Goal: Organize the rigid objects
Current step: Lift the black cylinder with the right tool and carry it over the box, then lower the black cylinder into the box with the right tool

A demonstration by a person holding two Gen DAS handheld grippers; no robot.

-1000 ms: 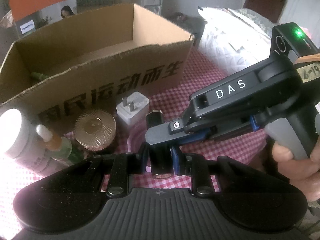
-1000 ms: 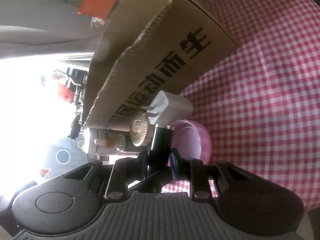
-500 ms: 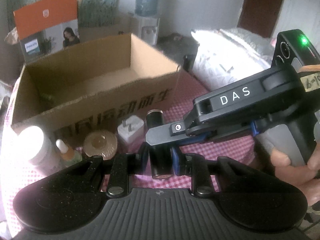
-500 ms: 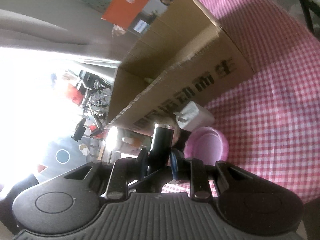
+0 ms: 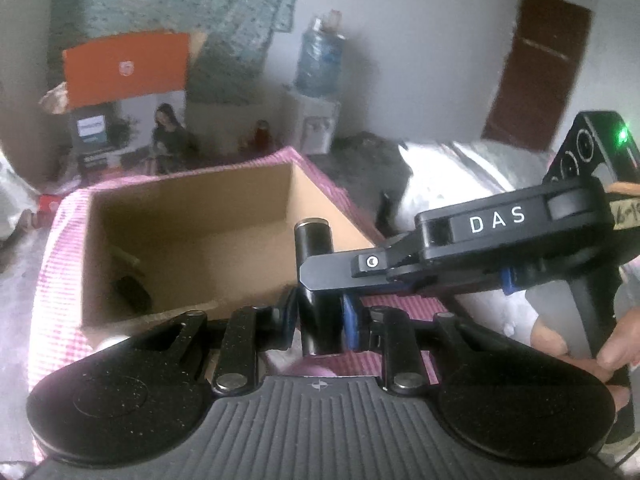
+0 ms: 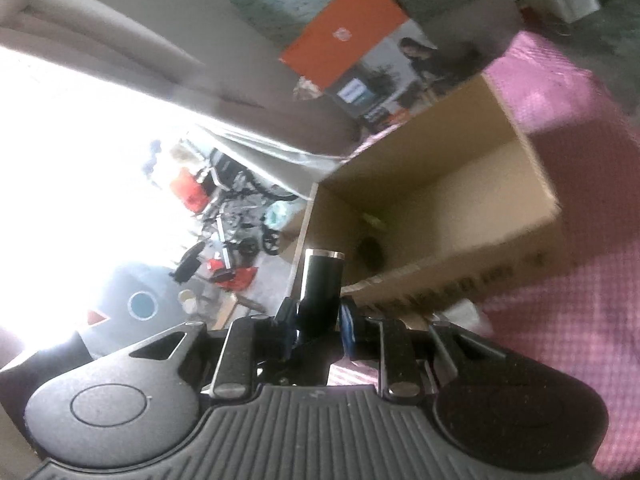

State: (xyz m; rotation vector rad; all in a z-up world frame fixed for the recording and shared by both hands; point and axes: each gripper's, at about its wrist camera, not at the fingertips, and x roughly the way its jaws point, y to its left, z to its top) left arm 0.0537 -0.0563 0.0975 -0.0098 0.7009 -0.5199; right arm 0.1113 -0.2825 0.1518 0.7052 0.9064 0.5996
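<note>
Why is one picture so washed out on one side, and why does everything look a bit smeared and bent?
Right wrist view: daylight from outside blows out the left side to pure white, and the cardboard box with its print is motion-smeared. Left wrist view: even, dim light, a soft background, and the fisheye lens curves the checked tablecloth; the black cylinder stays fairly sharp.

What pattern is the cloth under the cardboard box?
Pink-and-white check tablecloth, clearest in the right wrist view.
</note>
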